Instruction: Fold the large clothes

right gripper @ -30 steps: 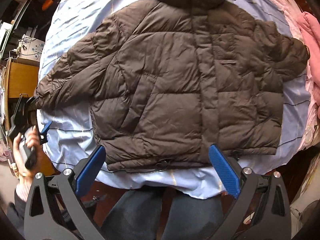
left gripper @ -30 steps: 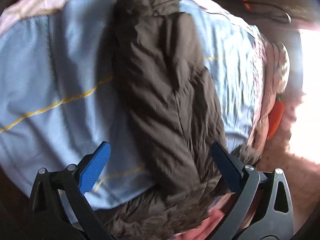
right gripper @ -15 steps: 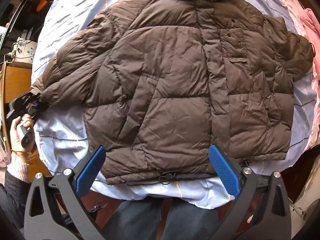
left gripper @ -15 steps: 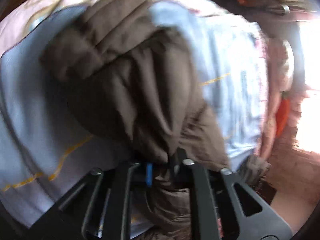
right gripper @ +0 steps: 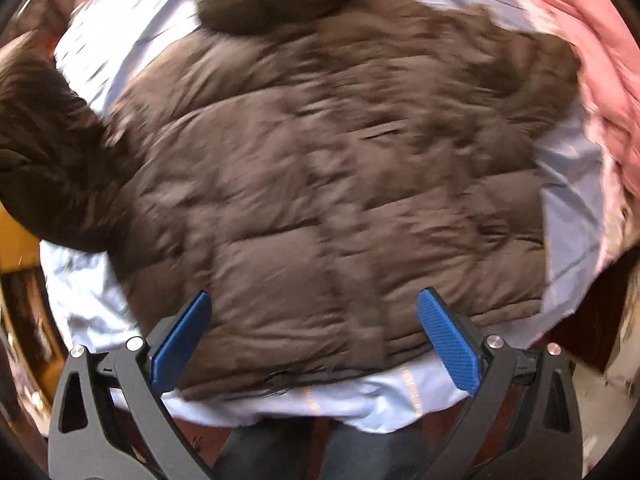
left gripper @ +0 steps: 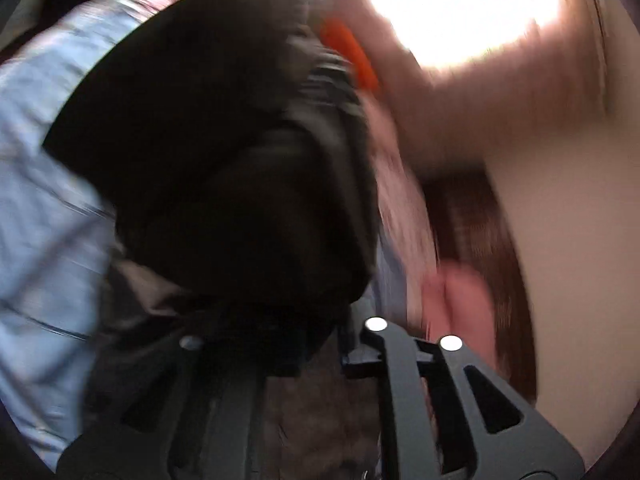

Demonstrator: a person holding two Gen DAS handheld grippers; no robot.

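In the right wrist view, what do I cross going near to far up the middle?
Person's legs → front edge of the blue sheet → jacket hem → quilted jacket body → collar. The right gripper hangs open over the hem.

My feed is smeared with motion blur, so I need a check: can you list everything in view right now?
Brown quilted puffer jacket: one, spread flat on the sheet, its sleeve lifted at far left.
Light blue bed sheet: one, under the jacket.
Pink bedding: one heap, beside the sheet's right edge.
Orange object: one, beyond the jacket, too blurred to identify.
Wooden furniture: one, yellow-brown, left of the bed.
Person's legs: dark trousers, at the bed's near edge.
Left gripper: black, shut on jacket fabric.
Right gripper: blue pads, open above the hem.
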